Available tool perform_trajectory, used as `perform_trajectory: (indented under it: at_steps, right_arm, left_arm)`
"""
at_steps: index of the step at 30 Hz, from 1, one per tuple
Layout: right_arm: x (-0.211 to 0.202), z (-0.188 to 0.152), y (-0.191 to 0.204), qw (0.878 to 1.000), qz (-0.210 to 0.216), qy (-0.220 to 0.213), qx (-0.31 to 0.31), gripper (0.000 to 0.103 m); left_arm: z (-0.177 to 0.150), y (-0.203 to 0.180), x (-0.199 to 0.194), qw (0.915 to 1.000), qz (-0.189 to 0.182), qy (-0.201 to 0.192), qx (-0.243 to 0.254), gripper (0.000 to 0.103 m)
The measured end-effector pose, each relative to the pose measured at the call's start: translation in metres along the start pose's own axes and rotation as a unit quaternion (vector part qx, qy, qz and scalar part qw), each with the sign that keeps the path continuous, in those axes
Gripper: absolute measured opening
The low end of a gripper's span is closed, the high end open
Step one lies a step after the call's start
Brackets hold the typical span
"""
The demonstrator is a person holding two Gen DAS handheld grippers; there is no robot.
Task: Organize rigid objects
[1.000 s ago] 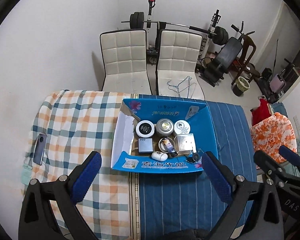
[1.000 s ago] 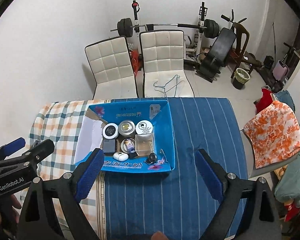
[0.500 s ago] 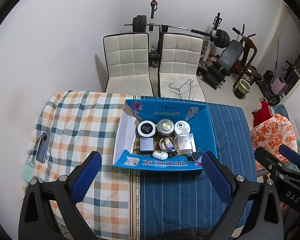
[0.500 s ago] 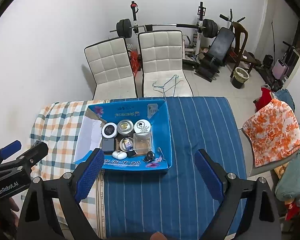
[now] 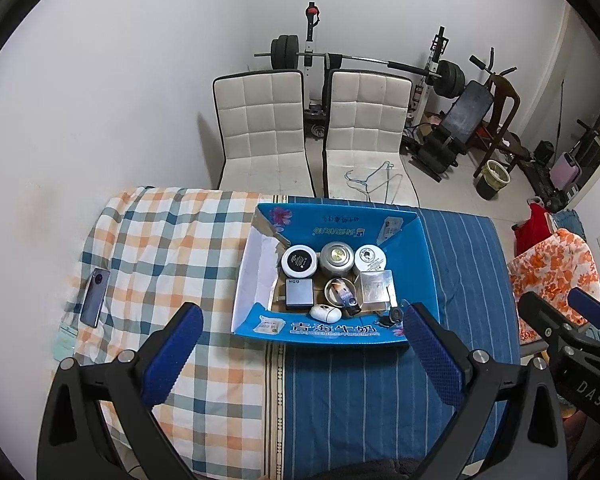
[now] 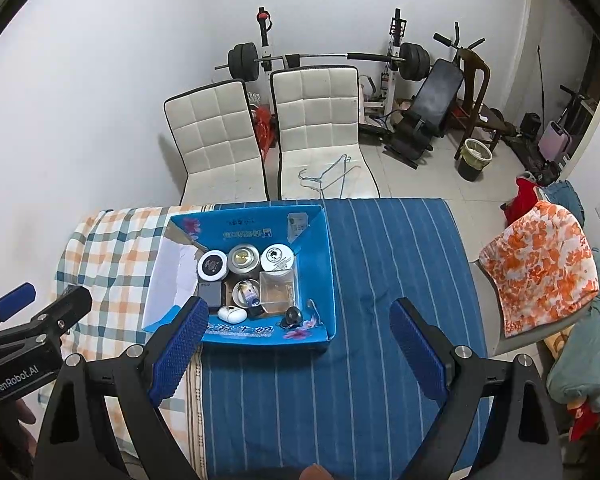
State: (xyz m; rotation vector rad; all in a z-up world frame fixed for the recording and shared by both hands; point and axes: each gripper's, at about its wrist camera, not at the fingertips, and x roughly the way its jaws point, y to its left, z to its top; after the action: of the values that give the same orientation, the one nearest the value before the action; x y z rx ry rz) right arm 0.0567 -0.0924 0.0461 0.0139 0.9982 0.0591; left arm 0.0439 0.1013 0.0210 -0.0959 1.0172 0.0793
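A blue cardboard box (image 5: 424, 264) (image 6: 320, 280) lies on the bed and holds several small items: a black-and-white round tin (image 5: 299, 261), a silver tin (image 5: 336, 256), a white tin (image 5: 369, 258), a grey rectangular case (image 5: 299, 293), a clear plastic box (image 5: 376, 288) and a white earbud case (image 5: 325, 313). A small black object (image 5: 392, 317) sits on the front flap. My left gripper (image 5: 300, 356) is open and empty, high above the bed in front of the box. My right gripper (image 6: 298, 352) is open and empty, also raised in front of the box.
A phone (image 5: 95, 297) lies on the checked blanket (image 5: 160, 248) at the left. Blue striped sheet (image 6: 380, 280) covers the right side. Two white chairs (image 5: 260, 136) stand behind the bed. Gym gear lines the back wall. An orange floral cloth (image 6: 540, 268) lies at the right.
Both grippers have risen and drawn back from the bed, so the box looks smaller and lower. Both stay open and empty. Nothing in the box has moved.
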Motion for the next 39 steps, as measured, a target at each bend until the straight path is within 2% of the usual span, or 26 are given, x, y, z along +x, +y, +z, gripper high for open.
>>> perform_trajectory:
  at_steps: [10,19,39]
  right_arm:
    - [0.009,-0.005,-0.007,1.0,-0.007,0.014,0.002,0.094]
    - [0.016,-0.007,-0.006,1.0,-0.006,0.026,0.0,0.094]
    - [0.012,-0.013,-0.007,1.0,-0.007,0.022,-0.009,0.094]
  left_arm:
    - [-0.002,-0.005,0.012,0.9997,0.006,0.024,0.004,0.103]
    - [-0.002,-0.006,0.014,0.9996,0.004,0.029,0.005,0.103]
    - [-0.002,-0.003,0.014,0.9996,0.009,0.027,0.004,0.103]
